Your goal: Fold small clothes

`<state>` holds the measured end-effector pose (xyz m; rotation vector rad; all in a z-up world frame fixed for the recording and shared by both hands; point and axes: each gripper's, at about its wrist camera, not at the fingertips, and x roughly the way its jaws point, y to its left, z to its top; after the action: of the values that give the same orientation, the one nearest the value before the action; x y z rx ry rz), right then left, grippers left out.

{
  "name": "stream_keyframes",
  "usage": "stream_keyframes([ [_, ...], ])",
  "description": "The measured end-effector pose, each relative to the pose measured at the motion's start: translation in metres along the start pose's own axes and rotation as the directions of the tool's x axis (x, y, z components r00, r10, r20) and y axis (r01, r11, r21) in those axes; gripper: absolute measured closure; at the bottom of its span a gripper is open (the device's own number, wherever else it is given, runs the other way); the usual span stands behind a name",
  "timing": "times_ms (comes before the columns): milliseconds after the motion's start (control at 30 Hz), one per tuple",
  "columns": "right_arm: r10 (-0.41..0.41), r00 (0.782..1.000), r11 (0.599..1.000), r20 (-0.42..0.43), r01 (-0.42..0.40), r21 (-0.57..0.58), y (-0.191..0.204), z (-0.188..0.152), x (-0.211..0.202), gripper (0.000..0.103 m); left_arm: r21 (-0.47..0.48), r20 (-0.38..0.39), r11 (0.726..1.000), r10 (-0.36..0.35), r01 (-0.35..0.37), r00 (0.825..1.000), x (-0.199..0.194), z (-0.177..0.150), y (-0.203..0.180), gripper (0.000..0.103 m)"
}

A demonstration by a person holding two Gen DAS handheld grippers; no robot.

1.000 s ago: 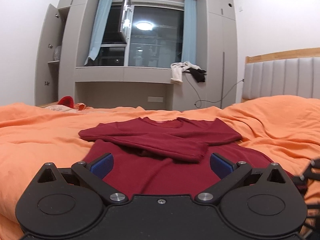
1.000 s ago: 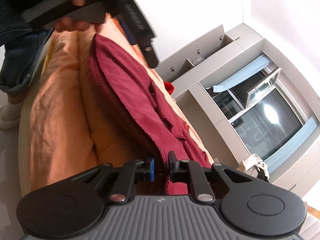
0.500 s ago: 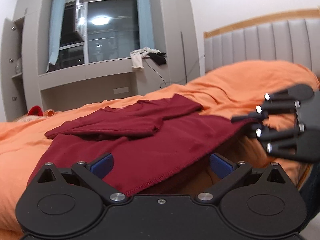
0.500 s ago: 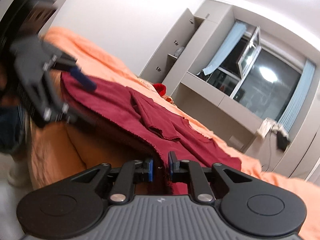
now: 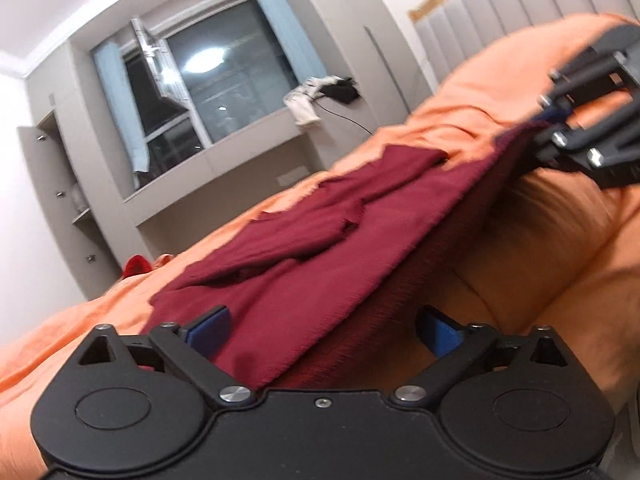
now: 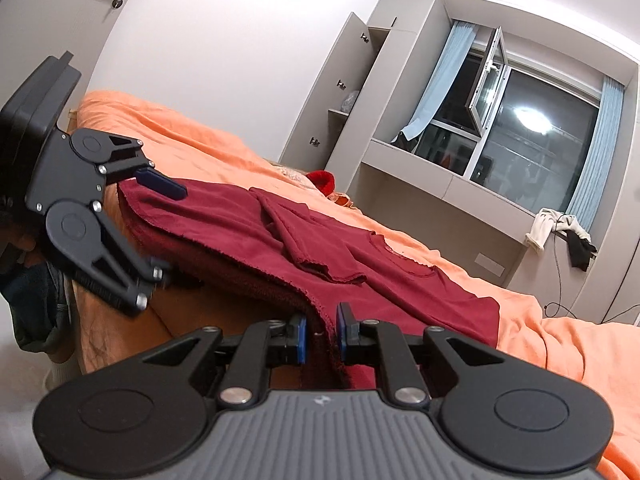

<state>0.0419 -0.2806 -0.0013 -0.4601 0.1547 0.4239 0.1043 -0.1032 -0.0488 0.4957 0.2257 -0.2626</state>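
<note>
From my left wrist camera, the dark red long-sleeved top runs across the middle of the frame on the orange bedspread, sleeves folded over its chest, its hem lifted off the bed's edge. My left gripper has its fingers spread wide; they have just been closing a little, with the hem corner lying between them, not pinched. My right gripper has its fingers clamped on the other hem corner at lower centre of its own frame. Behind the bed, grey built-in cupboards frame a dark window with pale blue curtains at upper right; a grey padded headboard fills my left view's upper right.
</note>
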Motion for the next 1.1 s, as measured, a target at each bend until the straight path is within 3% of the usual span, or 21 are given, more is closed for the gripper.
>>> stream_keyframes([
  [133,-0.007,1.0,1.0,0.008,0.007,0.001,0.002,0.004,0.003,0.088,-0.049,0.022,0.998,0.051,-0.05,0.998,-0.007,-0.002,0.016,0.021],
  [267,-0.016,1.0,1.0,0.015,0.016,0.001,0.009,0.003,-0.002,0.088,-0.063,0.019,0.987,0.148,-0.147,0.989,-0.015,-0.008,0.029,0.025],
  [467,-0.039,0.999,0.999,0.002,0.039,-0.008,0.012,0.005,0.002,0.088,-0.102,-0.041,0.965,0.24,-0.242,0.97,-0.021,-0.017,0.048,0.025],
  [733,-0.141,0.99,0.989,0.027,0.14,0.04,0.006,0.008,-0.008,0.093,-0.125,-0.063,0.949,0.282,-0.288,0.957,-0.03,-0.021,0.061,0.025],
  [867,-0.151,0.988,0.987,0.028,0.149,0.066,0.002,0.01,-0.011,0.093,-0.124,-0.074,0.947,0.288,-0.295,0.955,-0.03,-0.021,0.061,0.026],
  [967,-0.155,0.987,0.986,0.027,0.153,0.066,0.0,0.011,-0.012,0.093,-0.13,-0.096,0.943,0.295,-0.305,0.951,-0.03,-0.022,0.064,0.037],
  [1033,-0.156,0.987,0.986,0.026,0.154,0.064,0.0,0.012,-0.011,0.093,-0.143,-0.122,0.938,0.3,-0.316,0.946,-0.029,-0.023,0.068,0.054],
  [1100,-0.154,0.988,0.986,0.02,0.153,0.059,0.001,0.012,-0.011,0.093,-0.163,-0.15,0.928,0.311,-0.334,0.938,-0.029,-0.025,0.074,0.058],
])
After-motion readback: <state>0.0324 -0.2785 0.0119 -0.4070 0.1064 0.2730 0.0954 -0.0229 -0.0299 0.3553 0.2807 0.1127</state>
